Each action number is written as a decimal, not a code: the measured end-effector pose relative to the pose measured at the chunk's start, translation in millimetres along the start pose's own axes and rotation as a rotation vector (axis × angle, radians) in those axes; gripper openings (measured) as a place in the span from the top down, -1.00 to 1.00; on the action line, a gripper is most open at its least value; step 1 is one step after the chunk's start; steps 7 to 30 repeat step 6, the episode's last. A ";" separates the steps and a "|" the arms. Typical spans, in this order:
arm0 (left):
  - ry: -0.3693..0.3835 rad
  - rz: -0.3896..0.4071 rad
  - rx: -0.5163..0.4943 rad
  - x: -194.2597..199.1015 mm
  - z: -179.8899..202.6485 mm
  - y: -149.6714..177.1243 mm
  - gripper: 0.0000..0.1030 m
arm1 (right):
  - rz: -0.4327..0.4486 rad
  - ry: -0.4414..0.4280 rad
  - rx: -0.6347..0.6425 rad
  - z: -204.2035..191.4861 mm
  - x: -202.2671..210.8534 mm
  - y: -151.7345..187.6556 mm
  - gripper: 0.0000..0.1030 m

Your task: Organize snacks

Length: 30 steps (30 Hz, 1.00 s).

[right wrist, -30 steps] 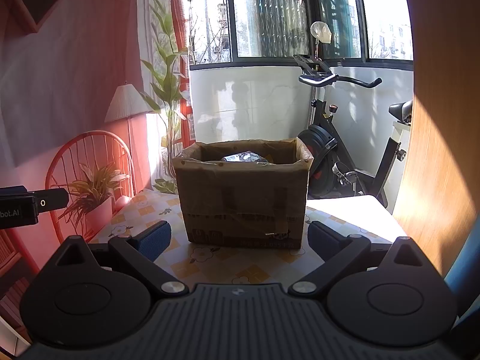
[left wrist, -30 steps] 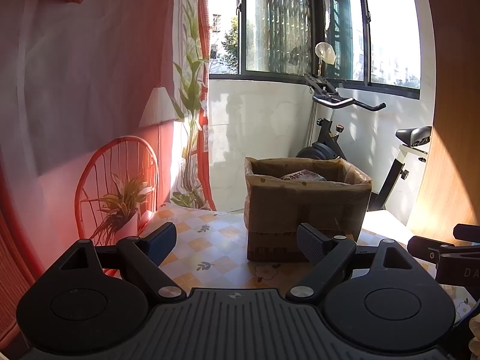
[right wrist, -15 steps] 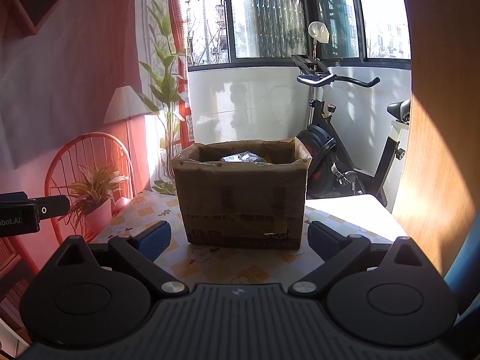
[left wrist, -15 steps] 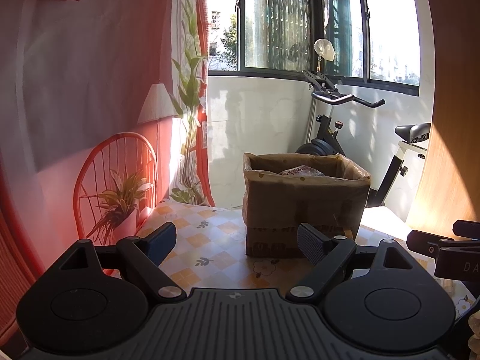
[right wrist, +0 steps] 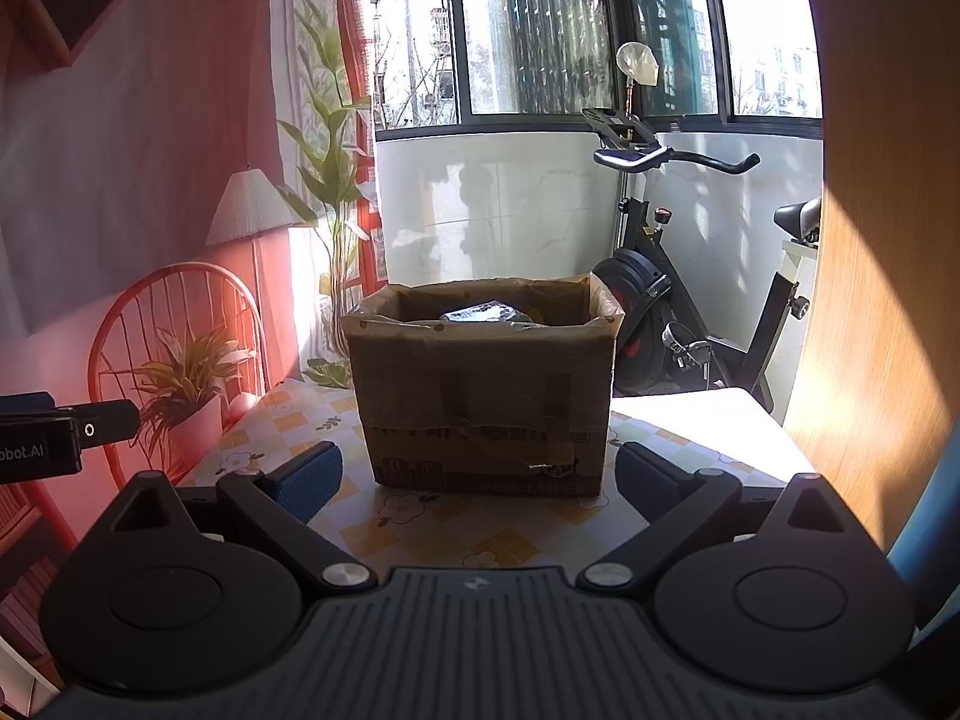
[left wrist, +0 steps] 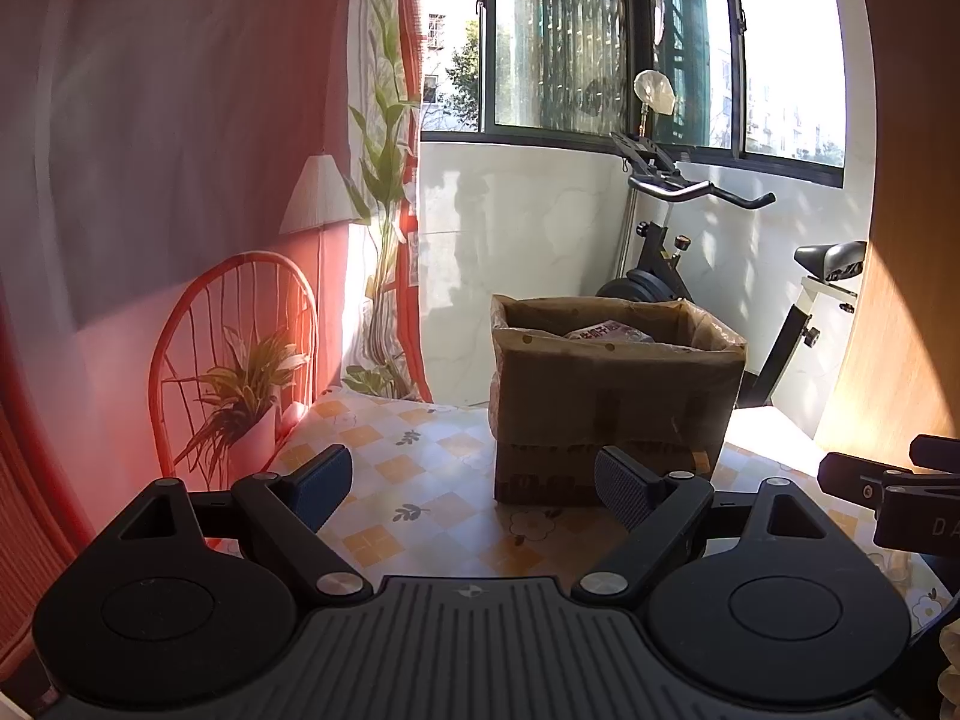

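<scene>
Both tongs, left tongs (left wrist: pixel 474 483) and right tongs (right wrist: pixel 480 474), gape wide and empty, level before the brown taped cardboard box (right wrist: pixel 486 396) mid-worktop (right wrist: pixel 420 534), presumably ready to reach in. Wrapped snack packets (right wrist: pixel 480 313) lie inside. No obstruction; potted plant (left wrist: pixel 240 402) sits off the left edge.

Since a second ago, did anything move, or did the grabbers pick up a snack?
Hardly anything changed. The cardboard box sits a touch lower in the right wrist view, so that camera shifted slightly. No snack was picked up or let go: the left gripper and right gripper stay open and empty. The box stays on the table with the snack packets inside.
</scene>
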<state>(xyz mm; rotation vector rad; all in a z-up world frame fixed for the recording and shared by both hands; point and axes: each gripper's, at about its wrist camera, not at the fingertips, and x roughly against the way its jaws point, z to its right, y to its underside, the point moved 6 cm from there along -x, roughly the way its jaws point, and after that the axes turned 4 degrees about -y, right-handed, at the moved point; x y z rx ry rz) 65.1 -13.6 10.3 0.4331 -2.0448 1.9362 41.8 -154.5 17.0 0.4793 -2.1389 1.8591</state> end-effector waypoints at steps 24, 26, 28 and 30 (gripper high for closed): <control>0.002 -0.002 0.004 0.4 -0.2 0.6 -0.74 | 0.000 0.000 0.000 0.2 0.1 0.0 -0.93; 0.002 -0.002 0.004 0.4 -0.2 0.6 -0.74 | 0.000 0.000 0.000 0.2 0.1 0.0 -0.93; 0.002 -0.002 0.004 0.4 -0.2 0.6 -0.74 | 0.000 0.000 0.000 0.2 0.1 0.0 -0.93; 0.002 -0.002 0.004 0.4 -0.2 0.6 -0.74 | 0.000 0.000 0.000 0.2 0.1 0.0 -0.93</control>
